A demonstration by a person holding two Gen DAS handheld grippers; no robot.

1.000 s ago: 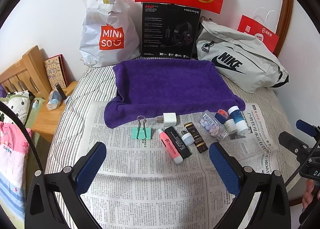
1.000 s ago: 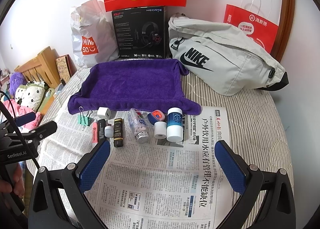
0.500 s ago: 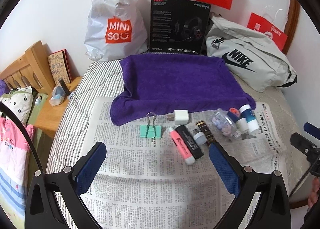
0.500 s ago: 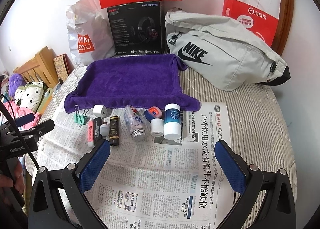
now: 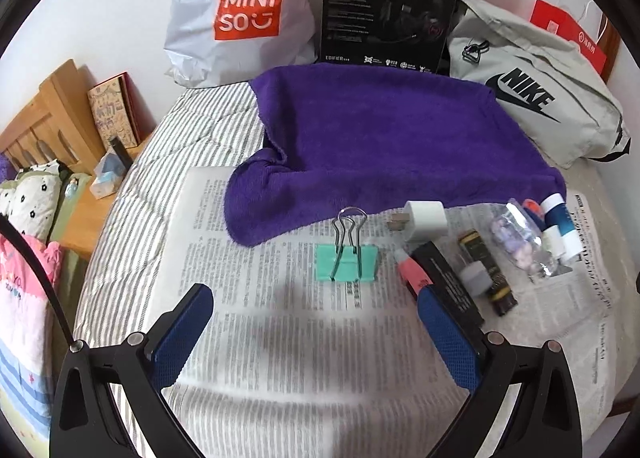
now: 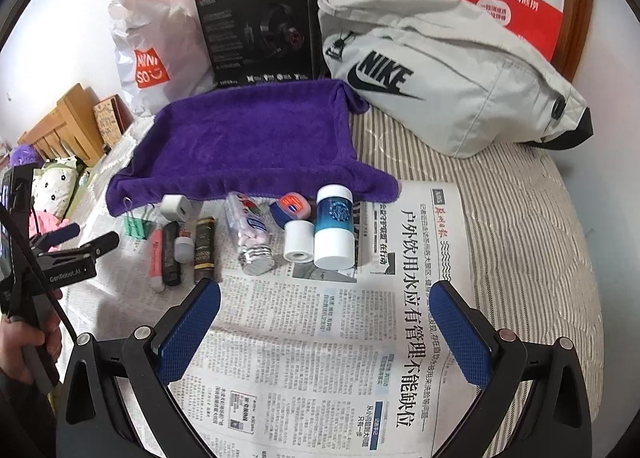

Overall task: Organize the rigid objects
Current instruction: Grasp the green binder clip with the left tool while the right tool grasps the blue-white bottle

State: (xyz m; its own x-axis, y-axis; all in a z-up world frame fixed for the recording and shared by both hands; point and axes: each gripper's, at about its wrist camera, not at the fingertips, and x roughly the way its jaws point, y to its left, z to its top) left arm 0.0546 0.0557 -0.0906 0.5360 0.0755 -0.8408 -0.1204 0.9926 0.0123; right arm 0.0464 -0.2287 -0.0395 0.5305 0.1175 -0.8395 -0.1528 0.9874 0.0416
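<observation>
While both tools are hovering over the newspaper (image 6: 320,338), nothing is being held.
Left gripper (image 5: 316,314): its jaws are standing wide apart, empty, pointing at the green binder clip (image 5: 346,261).
Right gripper (image 6: 326,308): its jaws are gaping too, empty, facing the blue-and-white bottle (image 6: 334,232).
Row of items: clip, white charger (image 5: 425,220), pink highlighter (image 6: 155,254), black sticks and clear pill bottle (image 6: 250,236) are lying close together along the towel's near edge.
Purple towel (image 5: 380,138): it is lying bare behind the row.
Crowding behind: Miniso bag (image 5: 240,14), headset box (image 6: 260,26) and grey Nike bag (image 6: 448,74) are standing against the wall.
</observation>
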